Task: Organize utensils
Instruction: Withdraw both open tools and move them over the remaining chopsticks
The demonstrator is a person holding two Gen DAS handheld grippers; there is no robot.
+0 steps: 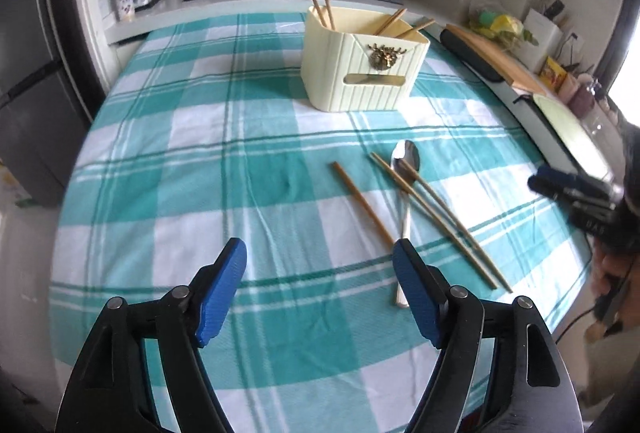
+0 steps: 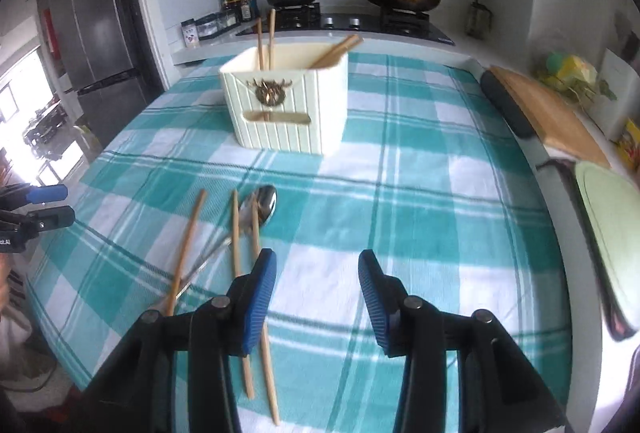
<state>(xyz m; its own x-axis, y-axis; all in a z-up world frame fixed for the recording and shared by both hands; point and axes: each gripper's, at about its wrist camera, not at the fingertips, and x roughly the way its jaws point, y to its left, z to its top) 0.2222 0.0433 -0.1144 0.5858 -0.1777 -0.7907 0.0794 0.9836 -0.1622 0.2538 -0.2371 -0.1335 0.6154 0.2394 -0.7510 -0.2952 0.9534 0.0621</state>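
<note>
- Your left gripper [image 1: 320, 289] is released, jaws spread wide with only tablecloth [image 1: 200, 161] between the pads; nothing is held.
- Your right gripper [image 2: 318, 297] is also released, jaws at a narrower gap, empty cloth between them.
- Done so far, judging from the layout: the cream holder [image 1: 360, 73] stands ahead of both grippers and already has four chopsticks in it (two leaning at its far left corner, two at the right).
- Left to do: three loose chopsticks and one spoon [image 1: 404, 193] are on the cloth and not yet in the holder.
- From the left gripper, the single chopstick [image 1: 362, 203] ends just ahead of your right pad; the spoon's handle runs down beside that same pad, and the crossed pair [image 1: 436, 217] lies further right.
- From the right gripper, the pair [image 2: 256, 273] passes under your left pad, the spoon and the single chopstick sit further left.
- My reading: roughly half finished (the spoon lies under the pair, so those chopsticks probably need to come off first).
</note>
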